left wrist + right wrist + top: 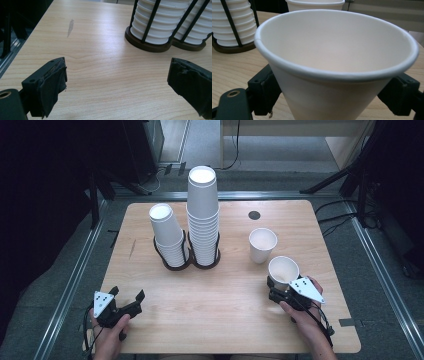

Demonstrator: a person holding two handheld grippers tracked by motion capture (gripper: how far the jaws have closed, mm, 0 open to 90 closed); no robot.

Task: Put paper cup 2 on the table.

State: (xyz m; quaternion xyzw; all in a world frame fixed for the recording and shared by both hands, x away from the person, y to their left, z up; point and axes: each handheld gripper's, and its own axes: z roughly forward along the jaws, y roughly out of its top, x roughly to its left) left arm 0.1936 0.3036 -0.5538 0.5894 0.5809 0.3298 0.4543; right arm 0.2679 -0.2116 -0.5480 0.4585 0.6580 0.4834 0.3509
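Right gripper (281, 289) squeezing empty white cup (283, 270), 2nd empty cup (262, 244) standing nearby, 2 cup stacks (203, 215) in black rack (186, 261), left gripper (127, 296) wide open w/ nothing in it.

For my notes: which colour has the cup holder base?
Dark brown base, clearest in the left gripper view.

Plain white paper cup (283, 269), empty, mouth up, upright w/ slight tilt; sits at table's right-front area, clamped at its lower body; second identical cup (262, 244) stands just beyond it, apart.
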